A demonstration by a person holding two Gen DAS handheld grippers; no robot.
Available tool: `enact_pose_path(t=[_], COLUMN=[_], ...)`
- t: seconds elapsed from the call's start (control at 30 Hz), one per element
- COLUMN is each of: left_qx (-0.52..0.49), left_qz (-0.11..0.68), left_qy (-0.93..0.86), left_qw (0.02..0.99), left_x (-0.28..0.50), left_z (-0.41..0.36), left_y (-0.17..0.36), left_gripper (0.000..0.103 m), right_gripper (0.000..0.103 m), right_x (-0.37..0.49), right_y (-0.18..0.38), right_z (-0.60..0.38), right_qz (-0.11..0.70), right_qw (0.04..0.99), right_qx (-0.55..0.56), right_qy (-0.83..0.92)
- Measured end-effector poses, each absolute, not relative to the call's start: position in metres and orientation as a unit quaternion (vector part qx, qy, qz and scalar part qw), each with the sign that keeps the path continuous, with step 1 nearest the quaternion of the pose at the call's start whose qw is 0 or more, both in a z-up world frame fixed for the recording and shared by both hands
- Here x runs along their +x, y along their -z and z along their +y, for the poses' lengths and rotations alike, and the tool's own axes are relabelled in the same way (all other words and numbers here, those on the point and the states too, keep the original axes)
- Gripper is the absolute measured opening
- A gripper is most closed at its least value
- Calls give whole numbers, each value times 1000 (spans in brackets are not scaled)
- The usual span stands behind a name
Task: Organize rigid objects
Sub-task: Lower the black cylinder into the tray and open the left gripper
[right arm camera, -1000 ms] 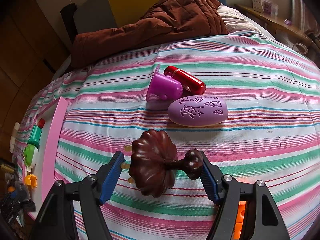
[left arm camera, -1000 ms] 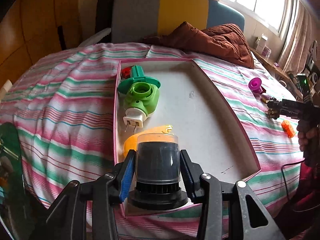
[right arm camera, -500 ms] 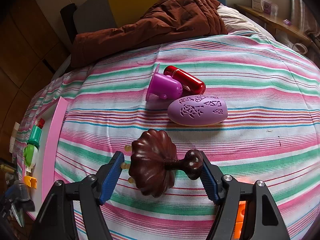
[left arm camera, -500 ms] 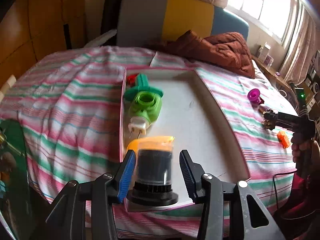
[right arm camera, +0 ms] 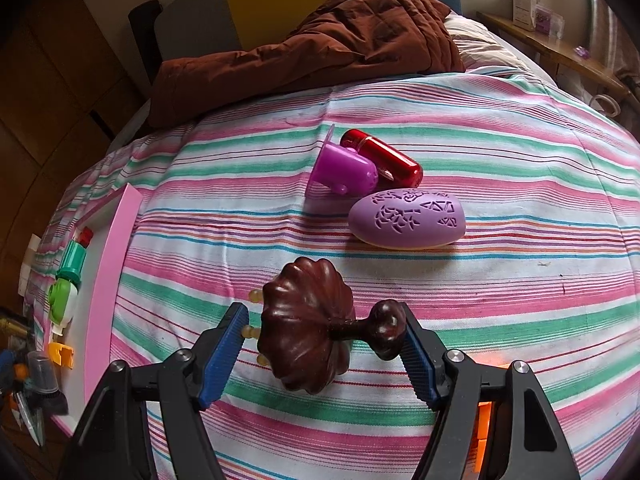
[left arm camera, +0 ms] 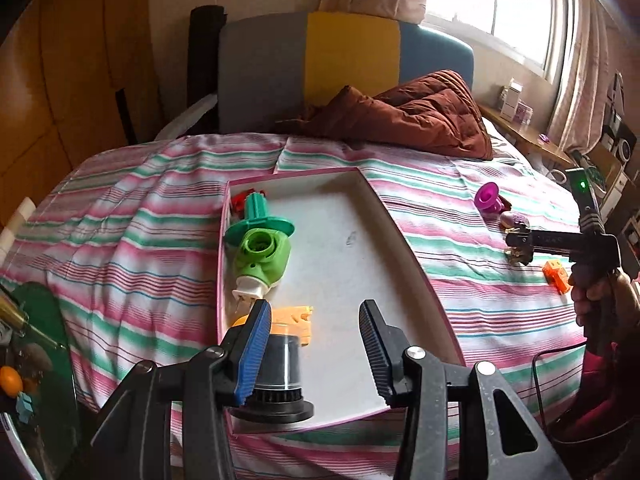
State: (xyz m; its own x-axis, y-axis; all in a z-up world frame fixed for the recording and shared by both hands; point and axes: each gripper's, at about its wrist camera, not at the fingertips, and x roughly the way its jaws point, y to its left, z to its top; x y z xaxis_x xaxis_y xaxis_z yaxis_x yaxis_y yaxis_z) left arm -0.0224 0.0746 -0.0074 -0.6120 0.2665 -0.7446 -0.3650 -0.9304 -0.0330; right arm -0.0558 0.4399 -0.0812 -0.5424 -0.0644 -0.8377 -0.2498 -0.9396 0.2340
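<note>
My left gripper [left arm camera: 312, 346] is open above the near end of the pink-rimmed white tray [left arm camera: 416, 264]. A black cap with a clear top [left arm camera: 278, 380] stands in the tray's near left corner, beside the left finger. An orange piece [left arm camera: 292, 318], a green plug-in device [left arm camera: 262, 258] and a teal part [left arm camera: 258, 216] lie along the tray's left side. My right gripper [right arm camera: 324, 350] is around a dark brown shell-shaped ornament [right arm camera: 308, 324] lying on the striped bedspread; its right pad [right arm camera: 416, 368] touches the knob, the left pad stands apart.
A purple egg-shaped case [right arm camera: 406, 220], a purple cup [right arm camera: 342, 170] and a red capsule [right arm camera: 382, 156] lie beyond the ornament. An orange block [left arm camera: 556, 276] lies near the right gripper. A brown quilt [left arm camera: 416, 120] covers the bed's far end.
My left gripper let go of the black cap, opened wide and drew back and up. The cap now stands in the tray. The right gripper has not moved.
</note>
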Motion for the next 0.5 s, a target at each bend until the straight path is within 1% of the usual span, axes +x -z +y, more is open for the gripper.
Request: enact_pose_path(t=[0.17,0.5], left_qx=[-400,-394], left_qz=[78,87], left_qy=[-896,-896], left_qw=[178,184], left_x=[-19,-20], left_z=[85,95], left_y=[6,3], left_gripper=[46,46], right_gripper=[73,73], right_x=[-57,-59], right_y=[78,76], right_z=[434,417], right_qz=[160,153], right_qw=[35,4], right_qx=[-478,-486], right_qy=[-863,-861])
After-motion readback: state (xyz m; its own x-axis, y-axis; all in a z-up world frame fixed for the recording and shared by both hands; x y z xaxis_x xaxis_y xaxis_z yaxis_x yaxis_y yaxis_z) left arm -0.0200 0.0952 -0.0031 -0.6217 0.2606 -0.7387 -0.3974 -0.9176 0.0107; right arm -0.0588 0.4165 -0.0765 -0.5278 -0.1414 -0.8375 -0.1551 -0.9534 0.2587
